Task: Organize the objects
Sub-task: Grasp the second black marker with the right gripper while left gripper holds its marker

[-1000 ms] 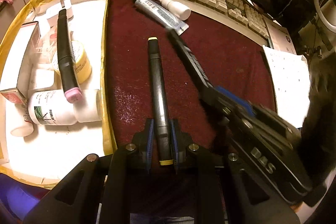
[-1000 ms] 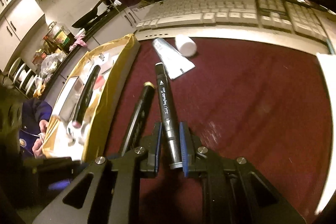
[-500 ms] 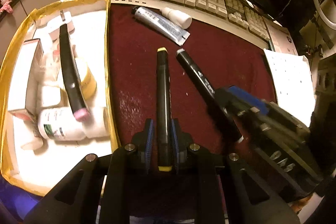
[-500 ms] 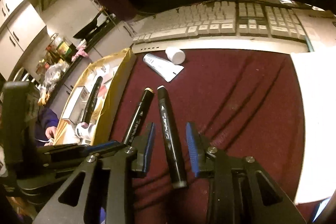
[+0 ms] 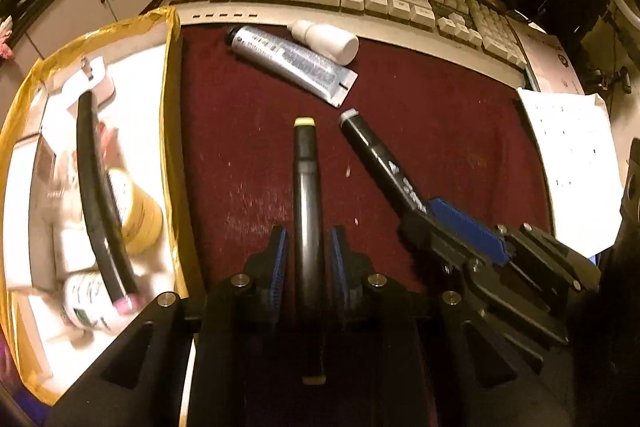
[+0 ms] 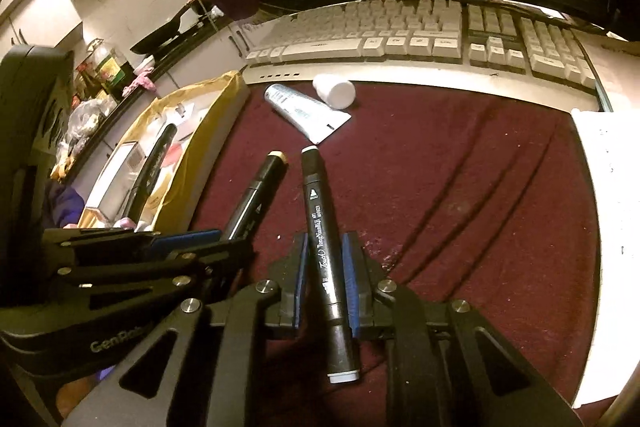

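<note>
Left gripper just widened, pads clear of yellow-capped black marker between them, right gripper just clamped onto grey-capped black marker, both on maroon cloth, tube and bottle far, box left.
</note>
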